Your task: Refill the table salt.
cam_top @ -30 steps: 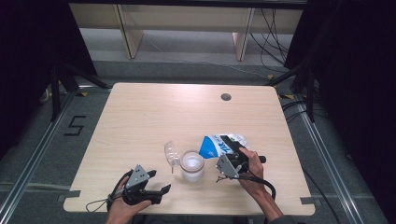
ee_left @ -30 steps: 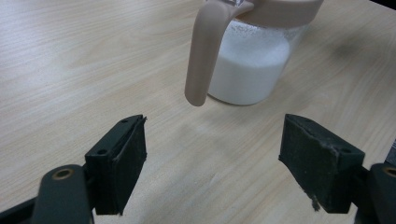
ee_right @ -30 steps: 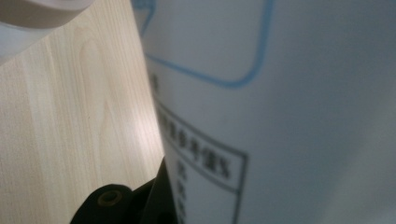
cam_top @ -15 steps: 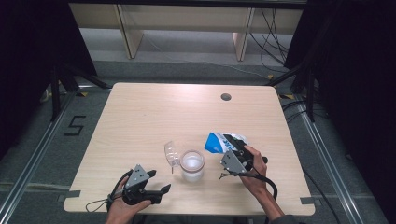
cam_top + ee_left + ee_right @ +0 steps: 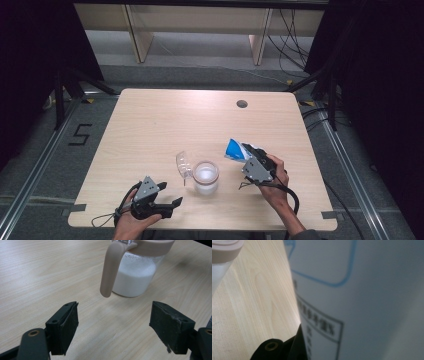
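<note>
High view: at the near edge of the bench (image 5: 150, 115), towards its near left corner, the left tool (image 5: 165, 204) rests low in the person's left hand, its jaws spread wide with nothing between them. The left gripper view bears this out: two black pads (image 5: 65, 327) stand well apart over bare wood, pointing at the jar's beige handle (image 5: 110, 270) without touching it.

A little farther in, about mid-width of the bench, stands the clear jar (image 5: 206, 176), its hinged lid (image 5: 184, 165) flipped open to the left. White powder fills roughly its lower half, as the left gripper view shows through the glass.

Just right of the jar, the right tool (image 5: 249, 159) is clamped on a blue-and-white bag (image 5: 235, 149), which is held up off the bench and tilted, its blue end towards the jar but not over the mouth. In the right gripper view the bag's printed white face sits hard against the camera, with one jaw visible under its edge.

My reading is that the pouring is largely done: powder is in the jar, and the bag is off to the side. What seems left is setting the bag down and closing the lid, perhaps with the free left tool.
</note>
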Demonstrator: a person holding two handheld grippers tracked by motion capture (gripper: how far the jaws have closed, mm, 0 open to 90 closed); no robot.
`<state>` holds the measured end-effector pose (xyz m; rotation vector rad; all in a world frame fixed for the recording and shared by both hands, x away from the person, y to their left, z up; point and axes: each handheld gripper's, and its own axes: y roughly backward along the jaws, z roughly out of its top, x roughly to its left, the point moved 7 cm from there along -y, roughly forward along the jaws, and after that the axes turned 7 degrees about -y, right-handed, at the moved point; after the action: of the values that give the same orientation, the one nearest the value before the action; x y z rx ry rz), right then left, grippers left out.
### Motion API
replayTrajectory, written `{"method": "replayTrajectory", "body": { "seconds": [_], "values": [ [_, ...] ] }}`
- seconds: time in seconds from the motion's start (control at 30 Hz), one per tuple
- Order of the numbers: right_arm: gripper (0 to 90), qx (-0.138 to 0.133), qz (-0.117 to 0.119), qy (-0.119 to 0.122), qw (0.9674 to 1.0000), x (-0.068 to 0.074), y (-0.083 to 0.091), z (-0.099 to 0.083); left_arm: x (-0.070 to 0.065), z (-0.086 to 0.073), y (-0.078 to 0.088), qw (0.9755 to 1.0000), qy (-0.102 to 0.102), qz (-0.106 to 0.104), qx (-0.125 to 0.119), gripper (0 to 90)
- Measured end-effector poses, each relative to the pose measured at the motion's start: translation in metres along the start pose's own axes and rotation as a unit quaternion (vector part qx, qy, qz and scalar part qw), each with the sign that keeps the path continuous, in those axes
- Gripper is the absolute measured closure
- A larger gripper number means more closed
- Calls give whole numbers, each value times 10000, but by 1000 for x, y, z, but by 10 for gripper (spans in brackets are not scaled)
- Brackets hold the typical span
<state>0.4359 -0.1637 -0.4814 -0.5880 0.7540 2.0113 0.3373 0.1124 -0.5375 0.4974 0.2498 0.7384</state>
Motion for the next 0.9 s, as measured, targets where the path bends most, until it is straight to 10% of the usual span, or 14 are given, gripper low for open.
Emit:
{"method": "replayTrajectory", "body": {
  "seconds": [0.4,0.9],
  "values": [
    [817,-76,213,-796,9966,-5,-1,-12,0,1,1,10000,33,35,-20,222],
    [821,-285,294,-1996,9790,-25,2,-30,0,2,0,10000,23,47,-27,222]
  ]
}}
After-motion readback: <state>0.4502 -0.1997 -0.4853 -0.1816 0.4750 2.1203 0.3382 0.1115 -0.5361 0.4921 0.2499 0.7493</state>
